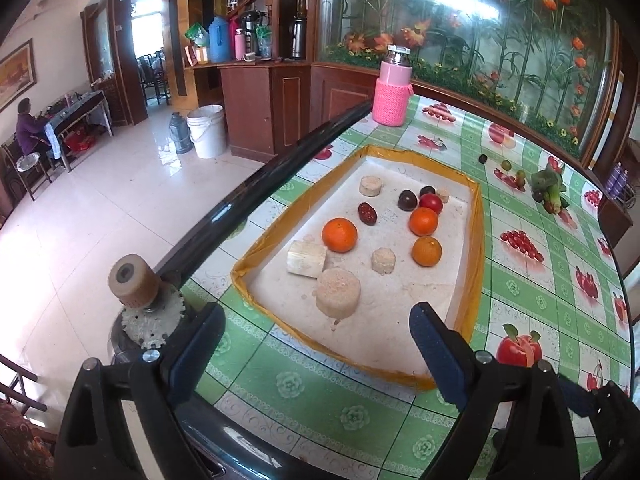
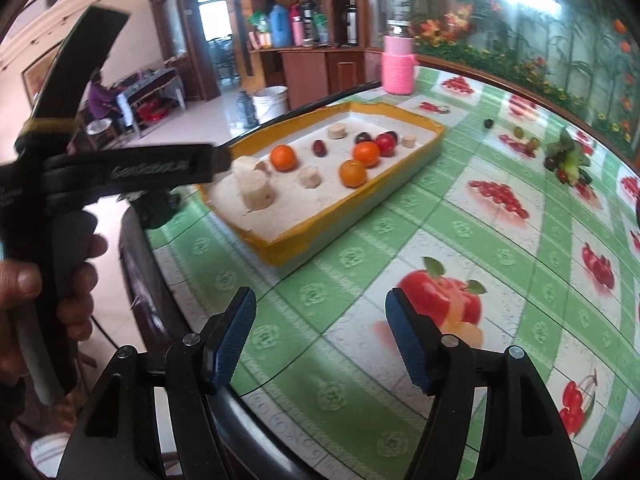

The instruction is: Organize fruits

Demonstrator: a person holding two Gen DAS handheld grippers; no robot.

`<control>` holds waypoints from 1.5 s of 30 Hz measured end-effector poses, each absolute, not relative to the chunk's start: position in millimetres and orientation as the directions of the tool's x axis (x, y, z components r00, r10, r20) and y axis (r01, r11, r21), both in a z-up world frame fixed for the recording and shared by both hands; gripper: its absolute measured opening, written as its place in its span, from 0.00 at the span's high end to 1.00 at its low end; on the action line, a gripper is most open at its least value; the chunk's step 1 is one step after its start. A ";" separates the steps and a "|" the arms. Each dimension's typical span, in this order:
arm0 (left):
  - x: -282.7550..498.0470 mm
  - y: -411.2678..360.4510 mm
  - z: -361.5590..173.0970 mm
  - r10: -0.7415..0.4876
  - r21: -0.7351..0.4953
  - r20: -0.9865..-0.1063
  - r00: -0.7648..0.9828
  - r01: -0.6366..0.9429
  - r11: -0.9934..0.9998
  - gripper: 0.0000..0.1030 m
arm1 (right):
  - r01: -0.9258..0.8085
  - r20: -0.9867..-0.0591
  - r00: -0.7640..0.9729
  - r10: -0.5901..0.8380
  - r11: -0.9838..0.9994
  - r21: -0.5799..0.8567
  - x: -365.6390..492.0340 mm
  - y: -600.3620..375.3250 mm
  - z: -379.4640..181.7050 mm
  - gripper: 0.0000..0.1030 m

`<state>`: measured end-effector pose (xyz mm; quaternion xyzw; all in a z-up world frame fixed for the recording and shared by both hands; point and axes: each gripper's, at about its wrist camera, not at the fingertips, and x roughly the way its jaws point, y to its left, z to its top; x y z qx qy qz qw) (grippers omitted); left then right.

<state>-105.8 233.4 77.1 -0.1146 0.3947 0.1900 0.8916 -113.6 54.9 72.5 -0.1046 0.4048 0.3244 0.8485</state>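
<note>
A white tray with a yellow rim lies on the green tablecloth. In it are three oranges, a red tomato, dark plums, a dark red date and several pale cylinder blocks. Small loose fruits and a leafy bunch lie on the table beyond the tray. My left gripper is open and empty at the tray's near end. My right gripper is open and empty over the cloth, right of the tray.
A pink flask stands at the table's far edge. The table's dark curved rim runs along the left, with the floor below. A glass floral panel backs the table. The left hand and its gripper body fill the right view's left side.
</note>
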 end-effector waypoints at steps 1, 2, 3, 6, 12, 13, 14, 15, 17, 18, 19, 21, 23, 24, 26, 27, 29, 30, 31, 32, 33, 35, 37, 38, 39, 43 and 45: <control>-106.8 232.5 76.4 0.241 -0.060 -0.746 0.620 -0.423 0.904 0.08 | -0.620 -0.754 0.469 0.460 0.779 0.090 -112.0 53.4 73.2 0.35; -107.4 232.2 76.0 0.239 -0.060 -0.744 0.624 -0.419 0.906 0.08 | -0.605 -0.752 0.481 0.450 0.792 0.087 -111.0 52.6 74.0 0.35; -108.6 231.4 75.6 0.240 -0.058 -0.740 0.628 -0.415 0.908 0.07 | -0.593 -0.752 0.493 0.438 0.801 0.079 -110.7 51.7 74.7 0.34; -109.1 232.1 73.0 0.246 -0.046 -0.742 0.623 -0.414 0.909 0.05 | -0.555 -0.747 0.528 0.405 0.830 0.058 -109.8 49.1 76.7 0.32; -116.3 236.1 71.5 0.217 -0.053 -0.731 0.647 -0.370 0.927 0.01 | -0.483 -0.746 0.562 0.356 0.874 0.053 -106.6 41.2 77.7 0.26; -117.8 234.8 71.2 0.214 -0.043 -0.731 0.648 -0.357 0.933 0.01 | -0.472 -0.746 0.569 0.347 0.880 0.049 -105.7 40.8 77.8 0.23; -119.1 233.2 70.9 0.216 -0.032 -0.729 0.650 -0.348 0.937 0.01 | -0.460 -0.745 0.573 0.341 0.886 0.051 -104.8 40.1 78.3 0.19; -120.9 231.6 71.0 0.220 -0.023 -0.724 0.654 -0.341 0.940 0.01 | -0.451 -0.743 0.576 0.341 0.891 0.059 -103.6 39.8 79.0 0.18; -124.2 229.0 71.2 0.222 -0.018 -0.714 0.664 -0.334 0.942 0.01 | -0.435 -0.740 0.584 0.334 0.898 0.062 -101.8 40.8 80.5 0.16; -125.5 228.2 71.1 0.219 -0.018 -0.715 0.664 -0.332 0.943 0.01 | -0.431 -0.738 0.589 0.330 0.901 0.059 -102.0 41.6 81.0 0.16; -126.8 228.2 71.0 0.217 -0.017 -0.718 0.661 -0.329 0.944 0.01 | -0.429 -0.736 0.593 0.328 0.901 0.056 -102.8 42.8 81.3 0.15; -127.9 226.6 72.0 0.236 0.009 -0.721 0.651 -0.332 0.943 0.00 | -0.429 -0.733 0.600 0.321 0.902 0.044 -104.3 46.1 81.3 0.13; -128.6 223.7 74.1 0.284 0.062 -0.704 0.652 -0.341 0.938 0.00 | -0.429 -0.732 0.604 0.314 0.903 0.034 -106.1 48.8 81.5 0.12; -128.5 222.6 75.1 0.310 0.089 -0.695 0.649 -0.351 0.932 0.00 | -0.430 -0.733 0.604 0.312 0.902 0.030 -106.3 50.1 81.5 0.12; -127.0 222.5 76.3 0.341 0.119 -0.692 0.637 -0.366 0.923 0.00 | -0.429 -0.733 0.607 0.307 0.903 0.023 -106.7 51.3 81.9 0.12; -126.0 223.8 76.6 0.346 0.120 -0.694 0.631 -0.373 0.920 0.00 | -0.429 -0.733 0.608 0.306 0.903 0.021 -107.0 51.7 82.0 0.12; -126.2 226.8 76.1 0.344 0.108 -0.697 0.629 -0.383 0.918 0.00 | -0.428 -0.731 0.612 0.302 0.904 0.016 -107.8 52.1 82.6 0.11; -127.0 227.0 76.2 0.341 0.102 -0.693 0.636 -0.381 0.919 0.00 | -0.427 -0.731 0.613 0.301 0.904 0.013 -108.2 52.2 82.8 0.11; -127.9 226.4 76.1 0.344 0.106 -0.687 0.641 -0.380 0.919 0.00 | -0.427 -0.730 0.614 0.298 0.904 0.010 -108.5 52.5 83.0 0.11; -128.6 225.7 76.6 0.348 0.110 -0.682 0.643 -0.380 0.918 0.01 | -0.426 -0.731 0.615 0.296 0.905 0.008 -108.8 52.4 82.8 0.11; -129.4 224.9 76.7 0.345 0.110 -0.678 0.649 -0.375 0.921 0.01 | -0.426 -0.732 0.614 0.296 0.905 0.008 -108.3 52.4 82.8 0.11; -129.8 223.7 77.2 0.334 0.103 -0.679 0.654 -0.366 0.925 0.01 | -0.426 -0.734 0.613 0.293 0.905 0.006 -108.1 52.9 82.4 0.11; -129.1 223.2 76.8 0.316 0.092 -0.690 0.651 -0.355 0.930 0.00 | -0.428 -0.734 0.613 0.291 0.904 0.001 -108.4 53.9 82.4 0.11; -128.6 223.6 76.3 0.307 0.085 -0.697 0.648 -0.350 0.933 0.00 | -0.430 -0.734 0.613 0.291 0.903 -0.001 -108.6 54.5 82.6 0.11; -128.2 224.0 75.5 0.305 0.084 -0.701 0.645 -0.350 0.933 0.01 | -0.432 -0.734 0.614 0.291 0.902 -0.003 -108.9 55.2 82.7 0.11; -129.4 225.5 73.7 0.302 0.078 -0.701 0.645 -0.352 0.933 0.01 | -0.435 -0.732 0.615 0.292 0.900 -0.007 -109.6 56.3 82.3 0.11; -129.7 226.3 72.9 0.301 0.075 -0.702 0.646 -0.352 0.933 0.01 | -0.434 -0.736 0.611 0.291 0.901 -0.005 -109.1 56.4 80.7 0.11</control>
